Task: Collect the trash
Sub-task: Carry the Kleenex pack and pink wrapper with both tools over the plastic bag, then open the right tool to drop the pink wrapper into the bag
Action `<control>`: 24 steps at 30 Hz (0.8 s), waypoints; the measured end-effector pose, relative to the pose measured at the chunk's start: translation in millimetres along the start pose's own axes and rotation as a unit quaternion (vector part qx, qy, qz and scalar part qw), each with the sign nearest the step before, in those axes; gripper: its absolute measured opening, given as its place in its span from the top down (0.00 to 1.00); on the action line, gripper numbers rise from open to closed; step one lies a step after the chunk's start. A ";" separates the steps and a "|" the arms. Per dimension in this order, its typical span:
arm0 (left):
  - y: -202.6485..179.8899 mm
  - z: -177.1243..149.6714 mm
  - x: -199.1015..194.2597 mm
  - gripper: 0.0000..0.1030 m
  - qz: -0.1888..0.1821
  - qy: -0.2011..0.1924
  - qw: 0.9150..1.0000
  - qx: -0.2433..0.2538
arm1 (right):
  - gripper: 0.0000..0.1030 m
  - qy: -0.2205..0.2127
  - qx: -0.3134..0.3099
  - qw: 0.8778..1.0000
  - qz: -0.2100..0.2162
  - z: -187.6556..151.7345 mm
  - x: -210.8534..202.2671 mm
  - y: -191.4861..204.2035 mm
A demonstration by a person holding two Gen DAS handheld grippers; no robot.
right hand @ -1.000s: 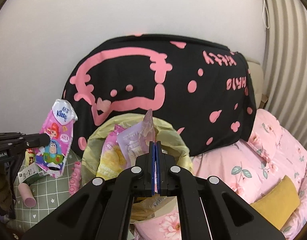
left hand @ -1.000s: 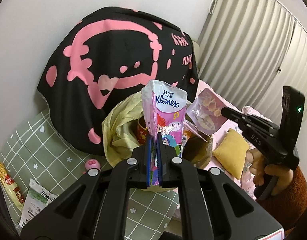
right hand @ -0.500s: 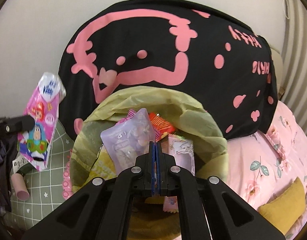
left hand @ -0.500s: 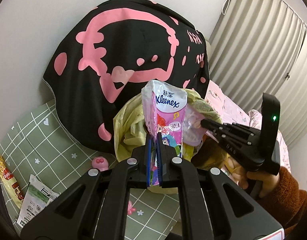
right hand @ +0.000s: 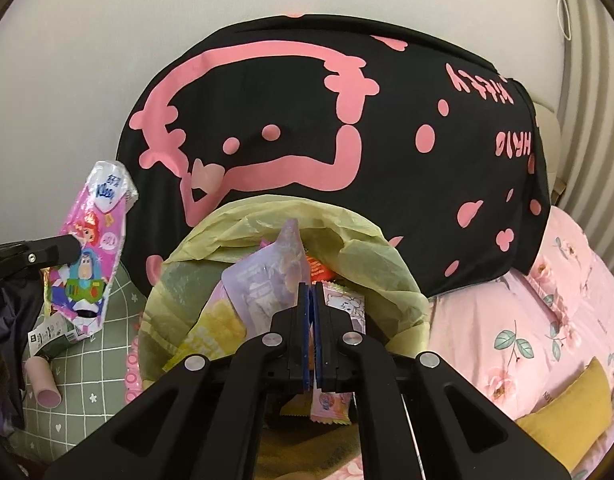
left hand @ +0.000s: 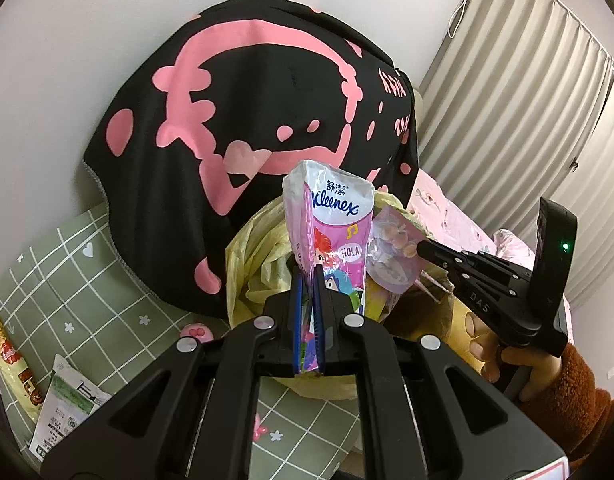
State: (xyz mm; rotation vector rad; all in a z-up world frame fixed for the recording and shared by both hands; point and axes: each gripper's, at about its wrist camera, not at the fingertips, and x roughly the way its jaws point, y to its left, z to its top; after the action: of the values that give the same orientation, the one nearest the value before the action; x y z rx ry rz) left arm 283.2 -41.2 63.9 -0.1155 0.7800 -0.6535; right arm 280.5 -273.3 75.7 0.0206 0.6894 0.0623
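Left gripper (left hand: 308, 280): jaws clamped on the lower end of a pink tissue packet (left hand: 333, 224), which stands upright just before the bin bag.

Right gripper (right hand: 311, 300): jaws beginning to part, only a thin slit between the blue pads; a lilac snack wrapper (right hand: 267, 280) rises from between them, over the bag's mouth. Whether the pads still press on it cannot be told.

Bin bag (right hand: 267, 220): pale yellow, open, holding wrappers (a yellow one, an orange-red one, a pink one).

Black blanket (right hand: 347, 128): pink cartoon print, draped up the wall directly behind the bag.

Green checked sheet (left hand: 67, 280): left of the bag. On it lie a white-and-green packet (left hand: 67, 412), a gold-and-red wrapper (left hand: 11, 360) and a small pink trinket (left hand: 197, 330). A pink tube (right hand: 43, 384) lies there as well.

Pink floral bedding (right hand: 547, 320): right of the bag, with a mustard cushion (right hand: 571, 416).

Curtain (left hand: 527, 100): pleated, grey-beige, far right.

Person's hand (left hand: 519, 364): in a rust fleece sleeve, holding the right gripper's handle.
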 end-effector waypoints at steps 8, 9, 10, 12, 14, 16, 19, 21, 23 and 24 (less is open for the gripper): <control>-20.4 11.8 22.5 0.95 -0.033 0.015 0.999 0.021 | 0.56 -0.030 0.016 0.999 -0.020 -5.4 -21.6 -16.0; -24.7 11.7 25.9 0.95 -0.037 0.018 0.999 0.026 | 0.56 -0.036 0.023 0.999 -0.027 -6.2 -26.7 -20.8; -30.0 12.1 31.0 0.95 -0.044 0.025 0.998 0.032 | 0.56 -0.040 0.030 0.998 -0.031 -7.0 -31.4 -25.7; -43.5 11.4 44.8 0.95 -0.053 0.041 0.996 0.051 | 0.56 -0.047 0.041 0.997 -0.040 -7.9 -39.4 -35.6; -54.6 9.5 58.7 0.95 -0.056 0.054 0.995 0.067 | 0.56 -0.054 0.050 0.996 -0.052 -9.3 -47.9 -45.4; -60.5 7.7 70.7 0.95 -0.058 0.065 0.993 0.074 | 0.56 -0.058 0.059 0.995 -0.060 -10.8 -54.4 -53.3; -67.7 4.1 89.5 0.95 -0.057 0.084 0.991 0.083 | 0.56 -0.063 0.069 0.993 -0.074 -14.7 -61.8 -62.8; -70.4 0.6 98.6 0.95 -0.055 0.096 0.990 0.088 | 0.56 -0.062 0.074 0.992 -0.078 -18.5 -64.1 -67.5; -73.0 -3.0 105.0 0.95 -0.050 0.105 0.989 0.092 | 0.56 -0.059 0.078 0.992 -0.083 -21.8 -64.7 -71.1; -73.4 -3.8 106.8 0.95 -0.048 0.107 0.989 0.092 | 0.56 -0.057 0.080 0.992 -0.083 -23.1 -64.4 -72.4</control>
State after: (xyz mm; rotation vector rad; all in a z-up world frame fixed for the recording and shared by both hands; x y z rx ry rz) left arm 299.8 -161.9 19.6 0.0880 0.9199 -0.8363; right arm 219.9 -349.7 96.0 0.1202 0.5783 -0.1535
